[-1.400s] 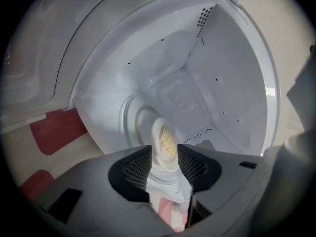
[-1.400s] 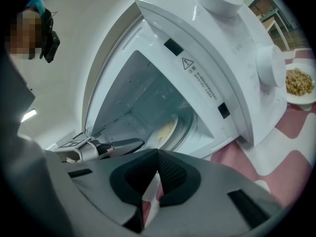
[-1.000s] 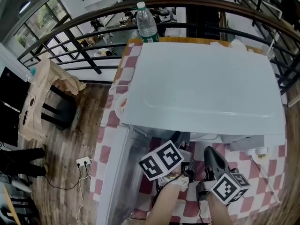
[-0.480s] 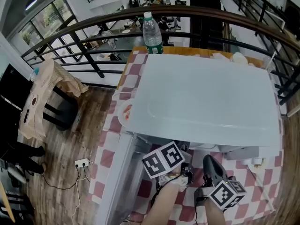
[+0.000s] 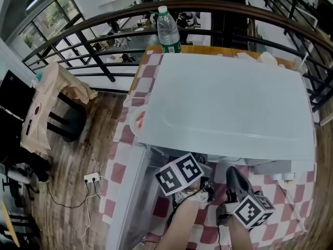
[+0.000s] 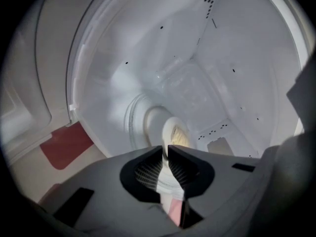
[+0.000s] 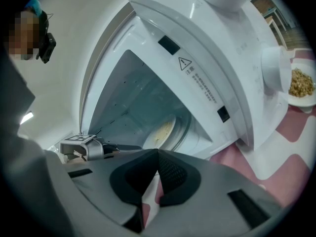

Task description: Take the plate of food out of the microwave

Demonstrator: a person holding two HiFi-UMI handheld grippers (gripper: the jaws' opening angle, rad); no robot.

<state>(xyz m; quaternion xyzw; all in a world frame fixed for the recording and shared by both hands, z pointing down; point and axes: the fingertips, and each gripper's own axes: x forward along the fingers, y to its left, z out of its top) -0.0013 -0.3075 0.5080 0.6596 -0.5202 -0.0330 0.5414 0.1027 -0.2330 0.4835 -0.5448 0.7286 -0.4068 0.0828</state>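
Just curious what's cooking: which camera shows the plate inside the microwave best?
Left gripper view: the plate sits close, mid-frame. Right gripper view shows it smaller, through the doorway. Head view: the microwave hides it.

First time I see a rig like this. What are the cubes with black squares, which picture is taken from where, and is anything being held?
No robot here: a person holds a two-fingered gripper in each hand, and the marker cubes are part of those tools. The head view looks down from the person's head onto a white microwave, door open, on a checked tablecloth, with a water bottle behind. The other two pictures come from cameras riding on each gripper. The left gripper reaches inside the microwave; its fingers have just been closing and seem to pinch the rim of the plate of food. The right gripper is outside, fingers shut on nothing.
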